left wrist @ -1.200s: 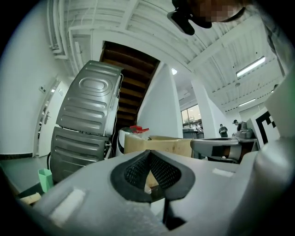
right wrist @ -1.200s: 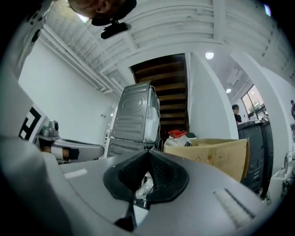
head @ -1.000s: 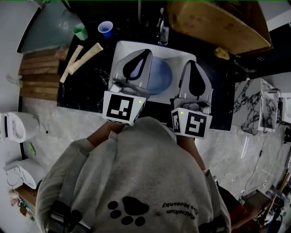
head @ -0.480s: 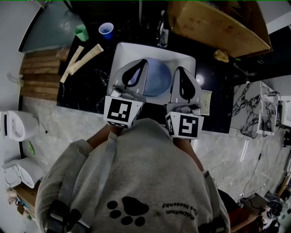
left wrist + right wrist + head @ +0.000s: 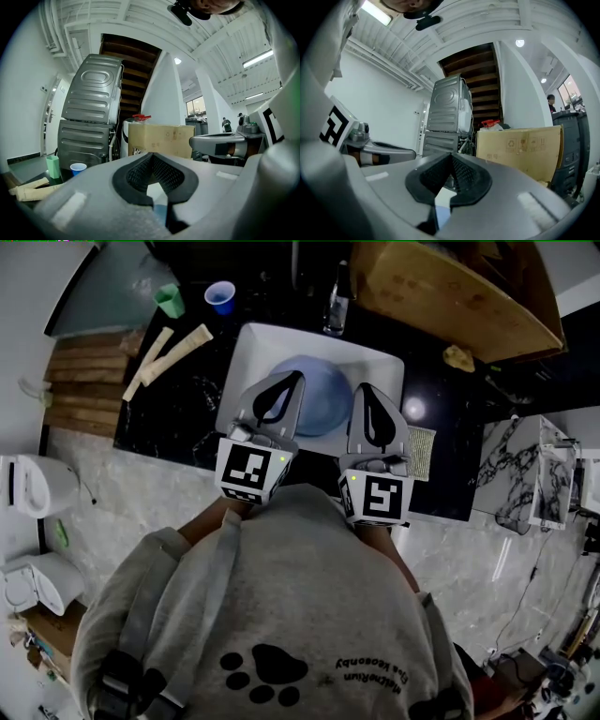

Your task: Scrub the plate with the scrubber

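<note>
Both clenched on nothing, the left gripper and right gripper have sunk over the round blue plate's near edge in the white rectangular basin. Just right of the basin lies a flat pale ribbed pad, likely the scrubber and now uncovered, so no scrubbing is under way.

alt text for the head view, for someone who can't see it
Seen from above, a person in a grey sweatshirt holds the left gripper and right gripper, both with jaws shut and empty, over a blue plate in a white basin on a black counter. A scrubber lies on the counter right of the basin.
</note>
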Available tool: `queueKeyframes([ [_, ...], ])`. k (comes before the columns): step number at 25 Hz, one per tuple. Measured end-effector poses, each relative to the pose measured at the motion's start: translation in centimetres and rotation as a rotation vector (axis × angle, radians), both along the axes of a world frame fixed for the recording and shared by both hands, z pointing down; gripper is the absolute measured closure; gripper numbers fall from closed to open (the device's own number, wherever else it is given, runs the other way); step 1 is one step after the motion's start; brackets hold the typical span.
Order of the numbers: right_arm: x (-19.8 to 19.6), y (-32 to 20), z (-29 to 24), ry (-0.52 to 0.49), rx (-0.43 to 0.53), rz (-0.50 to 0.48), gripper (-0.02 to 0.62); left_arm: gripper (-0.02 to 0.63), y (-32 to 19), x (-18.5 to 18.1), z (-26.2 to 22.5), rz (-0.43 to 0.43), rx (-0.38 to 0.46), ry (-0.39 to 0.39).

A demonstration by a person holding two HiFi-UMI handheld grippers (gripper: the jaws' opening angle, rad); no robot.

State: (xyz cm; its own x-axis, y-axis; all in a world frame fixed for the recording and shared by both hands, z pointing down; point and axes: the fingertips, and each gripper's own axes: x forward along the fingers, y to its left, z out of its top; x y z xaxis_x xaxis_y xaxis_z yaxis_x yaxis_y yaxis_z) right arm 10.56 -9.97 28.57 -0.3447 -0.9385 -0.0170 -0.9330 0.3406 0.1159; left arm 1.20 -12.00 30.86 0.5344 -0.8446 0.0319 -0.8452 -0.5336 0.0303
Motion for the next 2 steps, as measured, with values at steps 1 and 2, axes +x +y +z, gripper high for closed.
queueKeyframes([
  [1,-0.09,-0.04,0.26,-0.002,-0.006,-0.008,0.595,0.601,-0.06,0.06,0.1,-0.004,0.002,0.002],
  [2,-0.2,-0.07,0.51,-0.004,-0.012,-0.017,0.595,0.601,-0.13,0.11,0.17,-0.008,0.004,0.004],
])
